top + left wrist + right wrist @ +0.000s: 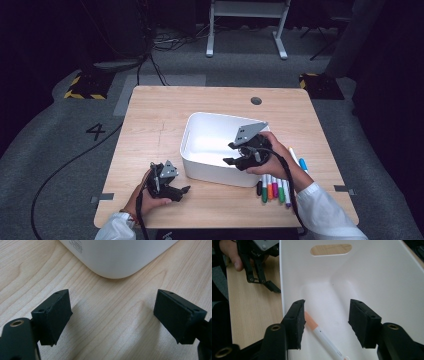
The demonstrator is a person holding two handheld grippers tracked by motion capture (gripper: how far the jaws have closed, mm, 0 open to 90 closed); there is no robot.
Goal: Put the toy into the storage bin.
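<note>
A white bin [215, 172] stands in the middle of the wooden table [150, 115]. My right gripper [231, 154] hangs over the bin's near right corner. In the right gripper view its jaws [325, 320] stand open above the bin's floor [374, 277]. A white marker with an orange cap [324, 338] lies on that floor below them, touching neither pad. My left gripper [186, 190] rests low at the table's front left, open and empty [112, 315]. It points at the bin's rounded corner [120, 257].
Several markers with coloured caps [274, 190] lie in a row on the table right of the bin, near the front edge. A blue-capped marker [303, 165] lies beyond them. A round hole [256, 100] sits at the table's far side.
</note>
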